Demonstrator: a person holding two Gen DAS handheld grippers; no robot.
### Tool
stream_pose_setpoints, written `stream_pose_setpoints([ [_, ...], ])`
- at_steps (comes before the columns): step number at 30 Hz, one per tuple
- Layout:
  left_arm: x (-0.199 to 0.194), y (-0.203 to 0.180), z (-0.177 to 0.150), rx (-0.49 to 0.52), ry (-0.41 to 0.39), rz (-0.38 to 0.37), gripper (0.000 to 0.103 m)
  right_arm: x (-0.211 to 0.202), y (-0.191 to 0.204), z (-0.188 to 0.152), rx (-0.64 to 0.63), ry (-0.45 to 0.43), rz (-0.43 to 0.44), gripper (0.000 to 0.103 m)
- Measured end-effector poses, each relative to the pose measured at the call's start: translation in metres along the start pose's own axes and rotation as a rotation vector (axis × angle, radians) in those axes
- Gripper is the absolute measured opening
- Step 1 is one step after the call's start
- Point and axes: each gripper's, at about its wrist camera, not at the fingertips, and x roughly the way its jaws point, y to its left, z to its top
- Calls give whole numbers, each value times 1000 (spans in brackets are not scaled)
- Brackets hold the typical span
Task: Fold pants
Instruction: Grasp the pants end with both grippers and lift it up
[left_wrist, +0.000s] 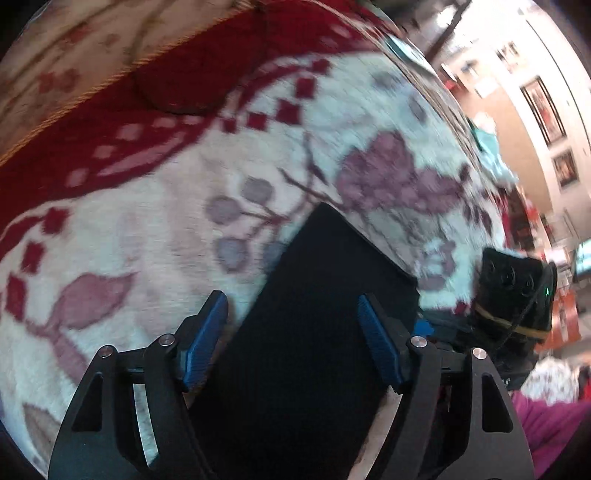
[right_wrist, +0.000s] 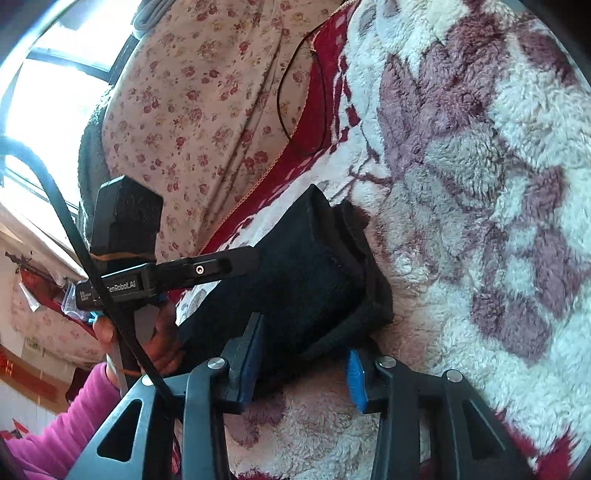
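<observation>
A fluffy white blanket with red and mauve flowers covers the bed. Beside it stands a cushion in small-flower fabric. Bright daylight enters a window. Framed pictures hang on a beige wall.

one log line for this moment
pants: folded, on blanket | left gripper: open over pants | right gripper: open at pants

We lose the folded black pants off the frame at 6 o'clock; motion blur smears the room and framed pictures at 2 o'clock.
</observation>
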Motion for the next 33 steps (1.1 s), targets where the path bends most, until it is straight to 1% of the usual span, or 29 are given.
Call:
stream_pose_setpoints([
  [1,3,-3,1,16,25,-22,71,0,0,-1,-5,-1,0,38],
  [2,5,-6,1,29,35,-17,69,2,2,1,-10,0,0,38],
  [3,6,-11,1,52,32,10,63,2,3,1,-16,0,0,38],
  [4,8,-14,0,80,37,50,52,3,3,0,-23,0,-2,38],
  [5,10,-13,0,87,36,68,47,3,4,0,-30,-1,-4,37],
  [6,10,-12,0,75,31,55,44,4,5,0,-40,-4,-14,31],
  [7,9,-11,0,71,30,46,30,6,6,0,-47,-4,-24,21],
  [9,9,-13,-2,87,18,59,27,9,7,1,-58,1,-28,12],
  [11,8,-17,-6,108,-4,76,22,10,10,2,-73,-7,-26,10],
  [13,5,-19,-8,102,-18,69,18,8,11,2,-79,-19,-22,9],
  [17,-5,-20,-10,80,-55,41,17,-5,22,3,-96,-70,25,9],
  [20,-23,-27,-13,98,-100,38,17,-14,44,4,-159,-97,22,9],
  [24,-59,-30,-19,100,-168,20,17,-24,76,7,-223,-122,44,9],
  [27,-90,-30,-27,97,-226,15,17,-31,107,7,-293,-133,58,9],
  [33,-148,-31,-61,87,-333,30,17,-35,171,-3,-437,-122,91,9],
])
